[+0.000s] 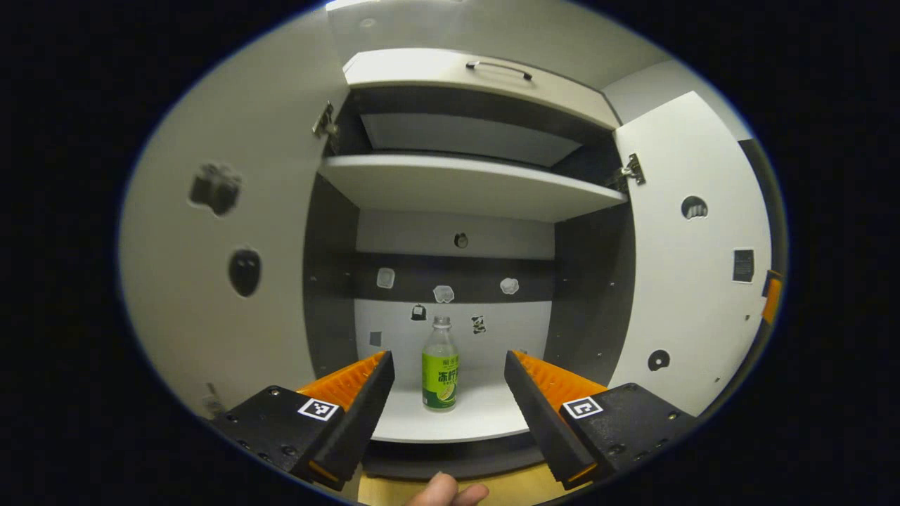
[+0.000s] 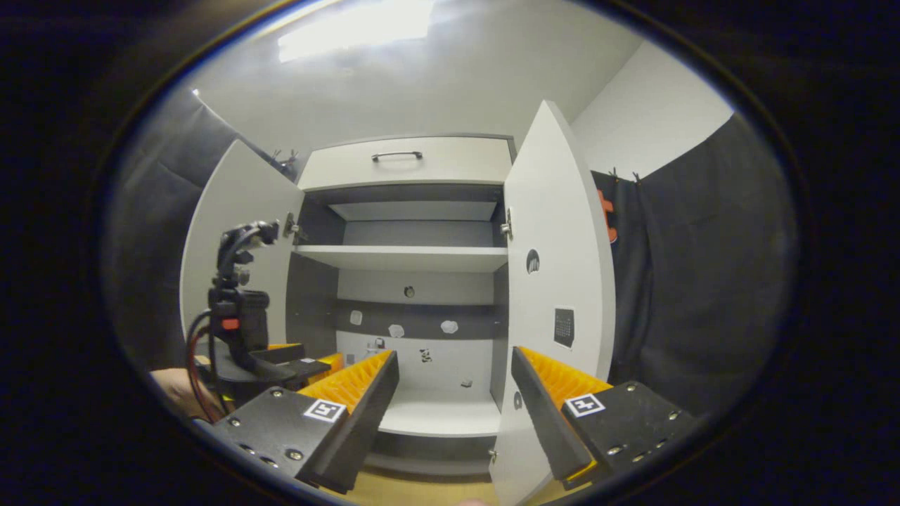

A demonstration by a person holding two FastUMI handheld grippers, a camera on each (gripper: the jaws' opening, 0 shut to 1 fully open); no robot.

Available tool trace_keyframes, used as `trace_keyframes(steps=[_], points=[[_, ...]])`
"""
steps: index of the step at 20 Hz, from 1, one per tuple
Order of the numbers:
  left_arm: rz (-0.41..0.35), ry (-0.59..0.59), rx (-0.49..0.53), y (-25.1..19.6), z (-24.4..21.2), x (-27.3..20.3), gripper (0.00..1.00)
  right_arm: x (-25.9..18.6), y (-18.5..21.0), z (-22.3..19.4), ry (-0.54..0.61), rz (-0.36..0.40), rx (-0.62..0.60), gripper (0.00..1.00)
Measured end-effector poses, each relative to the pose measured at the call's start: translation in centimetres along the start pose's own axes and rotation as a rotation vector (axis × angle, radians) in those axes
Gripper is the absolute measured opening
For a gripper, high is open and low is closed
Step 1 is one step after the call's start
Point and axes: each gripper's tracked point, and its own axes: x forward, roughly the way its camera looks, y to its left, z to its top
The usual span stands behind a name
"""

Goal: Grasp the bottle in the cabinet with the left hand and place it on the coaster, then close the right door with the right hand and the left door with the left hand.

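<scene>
A white cabinet (image 1: 464,190) is seen standing open in both views, with a drawer front carrying a bar handle (image 1: 498,67) across its top and a shelf (image 1: 471,184) dividing the dark-walled interior. The left door (image 1: 211,232) is swung wide in the left gripper view, and the right door (image 1: 692,260) is swung out likewise; small dark stickers are seen on the inner faces of both. In the right gripper view the right door (image 2: 559,281) is presented nearly edge-on, just beyond that gripper's right finger. The bottle (image 1: 439,365), clear with a green label and a pale cap, is stood upright on the cabinet's bottom shelf (image 1: 457,418), near the middle, in front of a back wall dotted with small stickers. The left gripper (image 1: 448,365) is held in front of the cabinet opening with its jaws spread wide; the bottle is framed between the two fingers but is touched by neither and lies farther in. A fingertip of the person's hand (image 1: 446,490) is seen at the bottom edge of that view. The right gripper (image 2: 455,365) is held farther back, its jaws likewise spread apart with nothing between them. In the right gripper view the left gripper (image 2: 281,355) is seen at the lower left, topped by its camera mount and cables, near the left door (image 2: 235,246).
</scene>
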Motion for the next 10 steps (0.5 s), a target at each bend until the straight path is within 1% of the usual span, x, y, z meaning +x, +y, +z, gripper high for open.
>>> trace_keyframes(steps=[1, 2, 7, 8, 9, 10], points=[[0.008, 0.004, -0.012, 0.4, -0.8, 1.8, 1.0, 0.2, 0.0, 0.1, -0.01, 0.001, -0.005, 0.93], [0.023, 0.013, -0.022, 1.1, -1.8, 3.5, 1.0, 0.3, -0.1, 0.1, -0.017, -0.003, -0.012, 0.98], [0.044, 0.016, -0.03, 2.9, -5.3, 10.5, 1.0, 0.8, -1.7, -1.4, 0.002, -0.052, -0.028, 0.98], [0.036, 0.026, -0.026, 2.9, -6.0, 11.8, 1.0, 0.9, -2.1, -1.7, 0.008, -0.066, -0.037, 0.98], [0.025, 0.042, -0.02, 2.8, -6.9, 12.8, 1.0, 0.9, -2.2, -2.0, 0.016, -0.075, -0.044, 1.0], [0.026, 0.061, -0.006, 2.9, -7.8, 13.7, 1.0, 1.0, -2.3, -2.2, 0.022, -0.079, -0.05, 0.98]])
